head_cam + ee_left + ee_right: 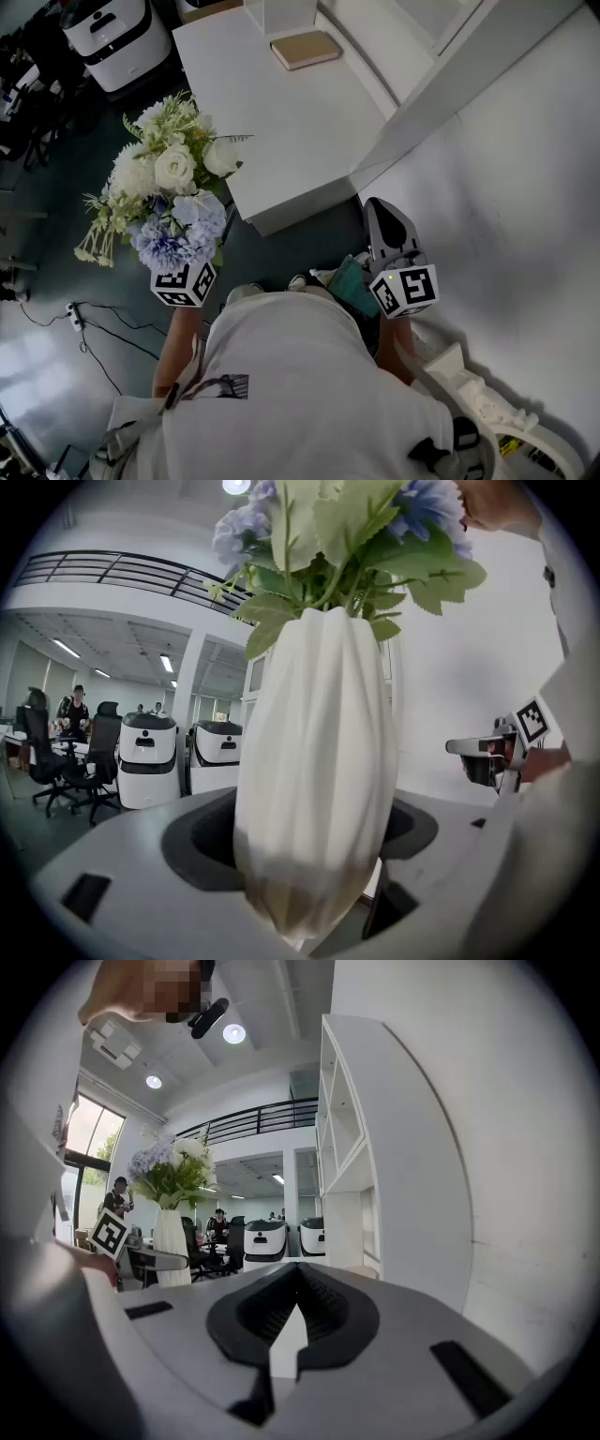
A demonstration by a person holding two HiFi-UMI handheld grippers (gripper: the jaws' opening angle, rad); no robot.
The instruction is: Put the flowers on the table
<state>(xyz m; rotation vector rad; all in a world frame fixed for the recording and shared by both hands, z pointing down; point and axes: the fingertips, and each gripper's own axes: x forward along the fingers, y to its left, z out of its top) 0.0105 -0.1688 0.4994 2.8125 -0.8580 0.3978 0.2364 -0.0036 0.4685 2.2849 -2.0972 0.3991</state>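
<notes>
- While the person [281, 394] in a pale shirt stands at its near corner, the white tabletop [281, 112] stretches away ahead.
- White shelving [375, 1166] rises along the tabletop's right edge, next to a plain white wall [506, 206].
- Flowers [169, 187], white and pale blue among green leaves, stand upright in a ribbed white vase [314, 761]. The bunch hangs in the air over the dark floor [56, 356], just off the tabletop's left edge close to the near corner, and does not rest on it.
- Left gripper [307, 841] is clamped on the lower body of the vase, its jaws spread wide with one on each side.
- Right gripper [298, 1283] has its jaws brought together with nothing between them. In the head view it sits just past the tabletop's near corner, on the wall side, well apart from the flowers.
- Tan book [306, 49] lies flat on the tabletop near the far edge.
</notes>
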